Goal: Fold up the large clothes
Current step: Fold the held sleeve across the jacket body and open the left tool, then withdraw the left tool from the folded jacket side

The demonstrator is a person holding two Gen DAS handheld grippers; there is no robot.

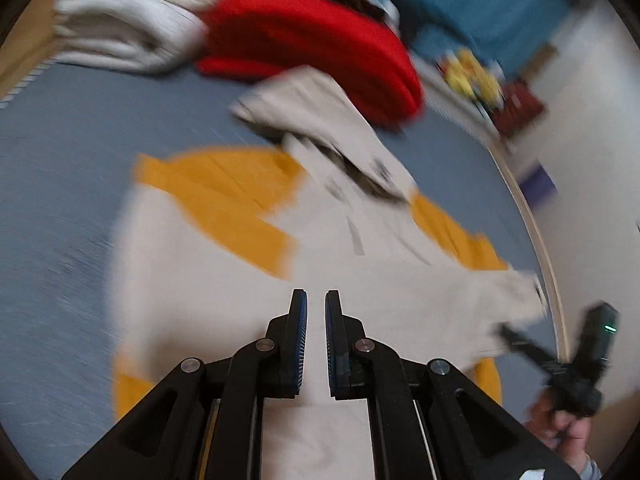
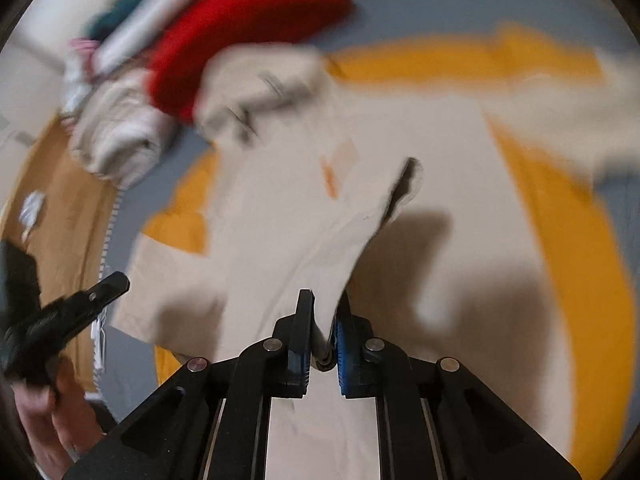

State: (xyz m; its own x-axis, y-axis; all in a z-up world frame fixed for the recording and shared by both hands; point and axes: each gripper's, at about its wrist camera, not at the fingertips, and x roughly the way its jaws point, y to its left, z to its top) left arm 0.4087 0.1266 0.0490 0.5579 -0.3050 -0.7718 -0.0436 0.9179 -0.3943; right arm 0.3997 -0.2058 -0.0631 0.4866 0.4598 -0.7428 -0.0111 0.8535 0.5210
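No readable text, labels or numbers; dark marks on cream garment (image 1: 352, 168) blurred.

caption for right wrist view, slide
Right tool pinches cream-and-mustard cloth garment above blue bed sheet; folded red knit behind.

We see a blue-grey bed (image 1: 60, 168). On it lie a cream & yellow top (image 1: 224, 280), a red folded thing (image 1: 304, 40) & a white pile (image 1: 128, 28), all blurry.

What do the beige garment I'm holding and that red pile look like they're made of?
The beige garment looks like a matte woven cotton-type cloth: it drapes in soft folds from the right gripper. The red pile seems thicker, possibly knit or fleece; blur hides its texture.
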